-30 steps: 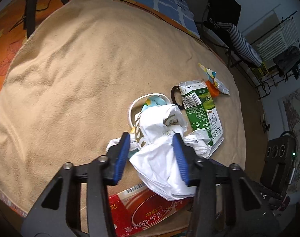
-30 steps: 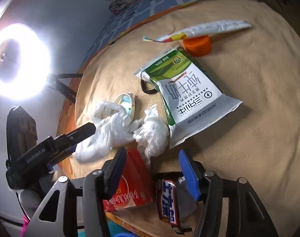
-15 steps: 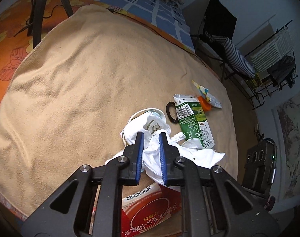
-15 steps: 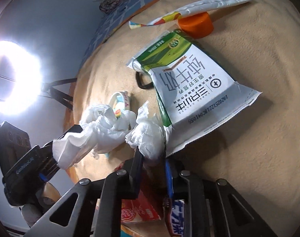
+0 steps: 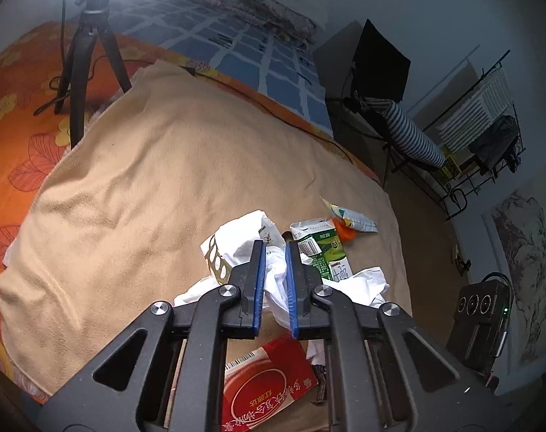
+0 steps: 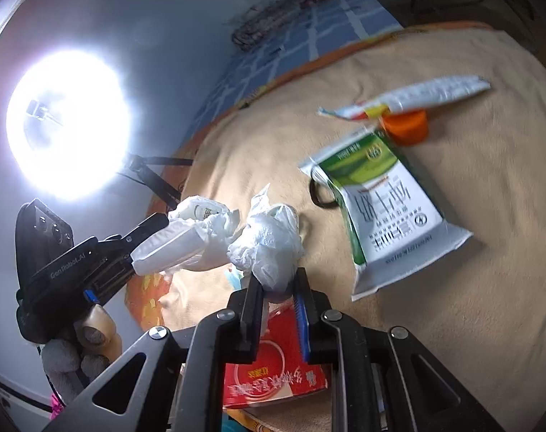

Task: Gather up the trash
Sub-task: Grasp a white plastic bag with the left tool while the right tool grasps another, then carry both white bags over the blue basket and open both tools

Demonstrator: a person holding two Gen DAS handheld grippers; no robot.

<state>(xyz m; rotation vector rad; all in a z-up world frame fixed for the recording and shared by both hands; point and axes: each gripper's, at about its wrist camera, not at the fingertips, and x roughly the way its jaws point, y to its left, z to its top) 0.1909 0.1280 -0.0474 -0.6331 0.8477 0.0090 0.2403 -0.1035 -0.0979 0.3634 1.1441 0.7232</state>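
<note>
A white plastic bag [image 5: 237,241] with crumpled trash inside hangs between both grippers above the tan blanket [image 5: 147,180]. My left gripper [image 5: 273,252] is shut on one side of the bag. My right gripper [image 6: 278,280] is shut on the other side of the bag [image 6: 269,241]; the left gripper [image 6: 143,230] shows at the left of the right wrist view, holding its side up. A green and white milk pouch [image 6: 384,205], an orange cap [image 6: 406,127] and a long silver wrapper [image 6: 417,97] lie on the blanket.
A red box [image 5: 269,381] lies on the blanket's near edge under the grippers; it also shows in the right wrist view [image 6: 276,374]. A black ring [image 6: 319,194] lies by the pouch. A tripod [image 5: 89,54] stands far left, a ring light [image 6: 68,122] shines behind.
Both grippers closed on the white bag and lifted it off the blanket. The cameras rose and tilted back, so the bag now hangs stretched between them.
</note>
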